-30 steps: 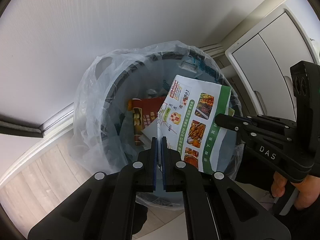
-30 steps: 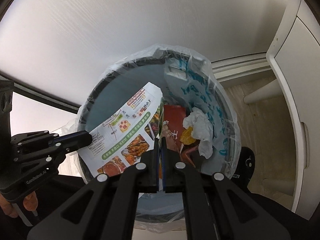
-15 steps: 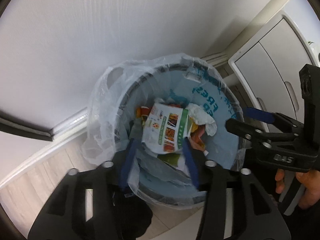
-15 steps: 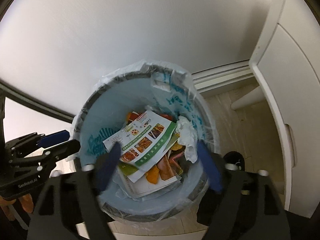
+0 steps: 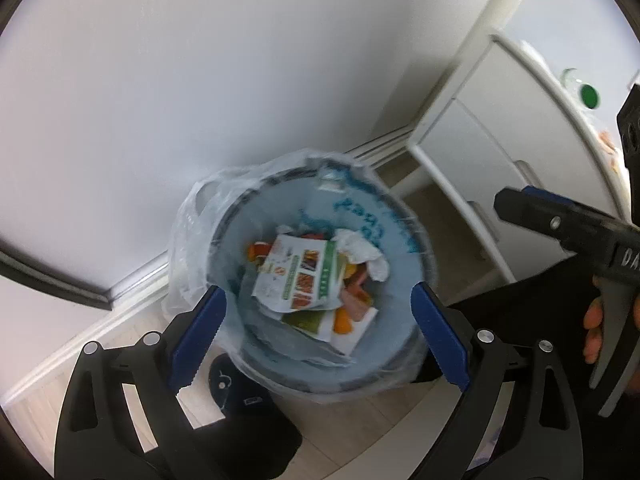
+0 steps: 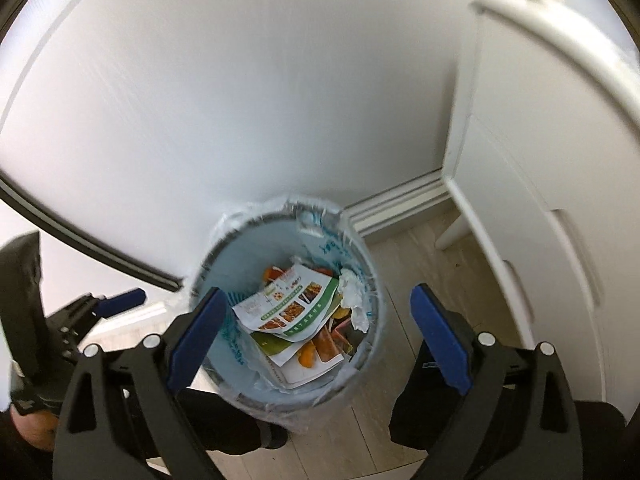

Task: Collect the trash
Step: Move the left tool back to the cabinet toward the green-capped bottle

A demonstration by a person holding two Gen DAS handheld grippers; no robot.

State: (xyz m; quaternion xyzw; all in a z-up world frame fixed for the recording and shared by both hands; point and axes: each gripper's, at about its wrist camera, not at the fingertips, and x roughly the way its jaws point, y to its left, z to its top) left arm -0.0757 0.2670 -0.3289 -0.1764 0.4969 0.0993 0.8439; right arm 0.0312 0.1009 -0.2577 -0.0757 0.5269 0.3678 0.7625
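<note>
Left wrist view: printed flyer (image 5: 298, 276) lies flat-ish on top of the trash inside the bin (image 5: 416, 264), printed side up, one edge curling. It sits on more paper, orange scraps and a crumpled white tissue (image 5: 364, 254) toward the right wall. Bin is lined with a thin clear bag (image 5: 188, 240) folded over the rim and ballooning out on the left. Flyer reads as light, limp sheet paper: no stiffness, will flop and fold if pinched, glossy so probably a bit slick. If it ever needs re-gripping, take a raised edge or the curled corner, not the flat middle. Tissue is soft and compressible, grab anywhere. Liner is flimsy, likely to tear or pull off the rim if snagged. Left gripper (image 5: 318, 334) above the bin, jaws opening, blue pads spread wide to either side of the bin mouth, nothing between them. Right gripper (image 6: 316, 336) likewise spread wide over the bin with nothing held; it also shows at the right edge of the left view with a hand (image 5: 592, 328) on its grip. Outward: bin stands on pale wood floor (image 6: 404, 364) against a white wall, white cabinet (image 6: 532, 184) to the right. My read: this piece is deposited, next step is to go for more trash.
</note>
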